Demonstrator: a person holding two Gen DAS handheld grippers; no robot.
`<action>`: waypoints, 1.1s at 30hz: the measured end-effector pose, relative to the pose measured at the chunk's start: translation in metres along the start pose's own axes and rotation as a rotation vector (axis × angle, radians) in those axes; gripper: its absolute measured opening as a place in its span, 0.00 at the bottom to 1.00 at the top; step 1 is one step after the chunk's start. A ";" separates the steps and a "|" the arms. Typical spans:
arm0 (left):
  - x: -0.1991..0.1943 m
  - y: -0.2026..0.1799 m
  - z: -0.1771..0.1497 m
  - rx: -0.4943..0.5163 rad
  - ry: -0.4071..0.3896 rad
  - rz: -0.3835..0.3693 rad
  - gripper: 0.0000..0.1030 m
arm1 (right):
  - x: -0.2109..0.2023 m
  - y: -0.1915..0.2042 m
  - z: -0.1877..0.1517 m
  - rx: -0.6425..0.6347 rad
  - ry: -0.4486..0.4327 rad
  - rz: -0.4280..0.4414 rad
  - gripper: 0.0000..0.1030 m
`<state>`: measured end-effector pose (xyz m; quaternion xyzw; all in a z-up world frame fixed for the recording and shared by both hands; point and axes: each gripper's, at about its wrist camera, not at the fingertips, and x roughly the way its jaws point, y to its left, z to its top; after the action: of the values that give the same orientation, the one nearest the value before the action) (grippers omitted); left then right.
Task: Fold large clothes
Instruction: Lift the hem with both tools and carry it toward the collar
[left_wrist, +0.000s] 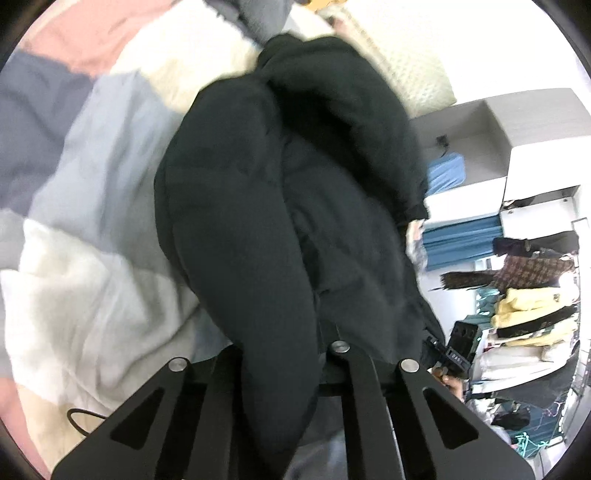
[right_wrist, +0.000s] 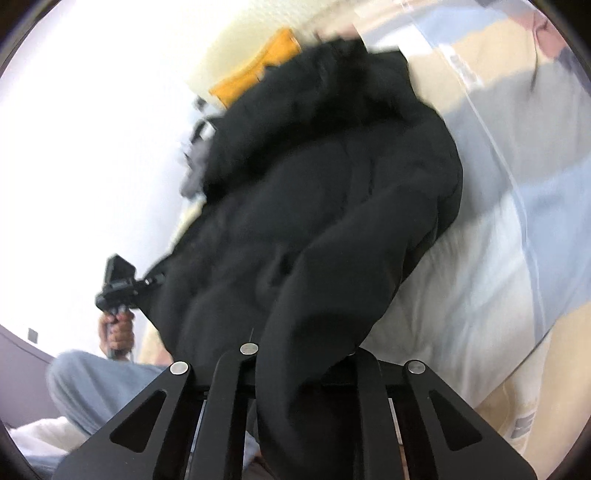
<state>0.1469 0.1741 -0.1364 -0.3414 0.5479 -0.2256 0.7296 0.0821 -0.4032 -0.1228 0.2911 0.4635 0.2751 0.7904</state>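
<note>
A large black padded jacket (left_wrist: 280, 192) hangs in front of both cameras over a bed. In the left wrist view my left gripper (left_wrist: 284, 354) is shut on a thick fold of the black jacket, which drapes over its fingers. In the right wrist view my right gripper (right_wrist: 303, 354) is shut on another part of the jacket (right_wrist: 325, 192); fabric covers the fingertips. The left gripper (right_wrist: 118, 284) and the hand holding it show at the left of the right wrist view. The right gripper (left_wrist: 454, 350) shows at the jacket's right edge in the left wrist view.
The bed has a patchwork quilt (left_wrist: 81, 177) in grey, white and pink. A clear plastic bag (right_wrist: 517, 155) lies on the bed at the right. An orange item (right_wrist: 255, 70) lies near the pillow. Shelves with folded clothes (left_wrist: 528, 295) stand at the right.
</note>
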 end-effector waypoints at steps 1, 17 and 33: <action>-0.006 -0.006 0.002 0.002 -0.011 -0.007 0.07 | -0.006 0.003 0.004 0.015 -0.023 0.019 0.09; -0.089 -0.112 0.046 0.051 -0.202 -0.030 0.06 | -0.103 0.091 0.077 -0.048 -0.253 0.088 0.08; -0.131 -0.135 -0.005 0.057 -0.110 -0.070 0.06 | -0.164 0.107 0.032 -0.086 -0.204 0.140 0.08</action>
<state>0.1096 0.1752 0.0476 -0.3514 0.4881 -0.2477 0.7596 0.0242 -0.4530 0.0603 0.3151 0.3471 0.3183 0.8240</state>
